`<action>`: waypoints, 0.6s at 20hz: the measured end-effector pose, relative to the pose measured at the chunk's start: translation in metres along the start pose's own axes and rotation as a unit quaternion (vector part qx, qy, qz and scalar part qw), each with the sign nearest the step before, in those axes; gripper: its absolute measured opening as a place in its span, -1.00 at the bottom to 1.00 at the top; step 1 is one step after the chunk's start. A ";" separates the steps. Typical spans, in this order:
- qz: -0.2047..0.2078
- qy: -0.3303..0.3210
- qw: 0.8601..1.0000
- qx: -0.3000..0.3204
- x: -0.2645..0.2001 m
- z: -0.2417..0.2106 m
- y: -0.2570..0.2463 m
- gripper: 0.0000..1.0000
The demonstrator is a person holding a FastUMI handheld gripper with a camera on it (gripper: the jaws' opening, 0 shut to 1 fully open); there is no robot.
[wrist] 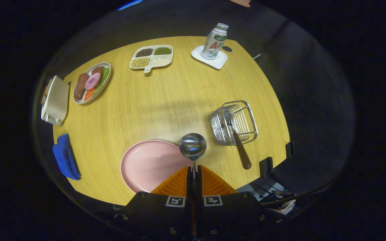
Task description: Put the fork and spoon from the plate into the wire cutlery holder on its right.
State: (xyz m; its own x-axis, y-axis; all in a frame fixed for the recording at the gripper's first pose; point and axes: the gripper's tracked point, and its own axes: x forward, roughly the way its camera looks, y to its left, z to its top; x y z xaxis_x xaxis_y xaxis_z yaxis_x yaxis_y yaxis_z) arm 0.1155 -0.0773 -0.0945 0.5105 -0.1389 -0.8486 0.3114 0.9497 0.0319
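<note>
Tongs (pixel 194 174) tight on spoon (pixel 193 146)

A round wooden table (pixel 166 100) with a yellow grain filled the middle of the frame. At its lower centre lay a pink plate (pixel 146 165), and to the right of that stood a wire cutlery holder (pixel 235 122) with a brown-handled utensil (pixel 241 152) leaning out of it. In the upper middle sat a divided white dish (pixel 152 57) of beans and grains, and at the upper right a white coaster (pixel 209 57) bearing a bottle (pixel 214 41). On the left were a plate of sliced food (pixel 92 82), a cream toaster (pixel 55 100) at the rim, and a blue cloth (pixel 65 157) lower down.
</note>
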 end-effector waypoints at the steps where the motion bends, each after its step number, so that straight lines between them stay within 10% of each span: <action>1: -0.006 -0.001 1.000 0.002 -0.002 0.004 -0.009 -0.88; 12: -0.011 -0.001 0.998 0.067 -0.007 0.030 -0.063 -0.88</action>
State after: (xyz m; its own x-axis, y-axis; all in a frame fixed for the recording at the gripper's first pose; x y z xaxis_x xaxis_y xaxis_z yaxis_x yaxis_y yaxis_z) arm 0.1160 -0.1444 -0.0749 0.5046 -0.1597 -0.8485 0.4267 0.9005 0.0843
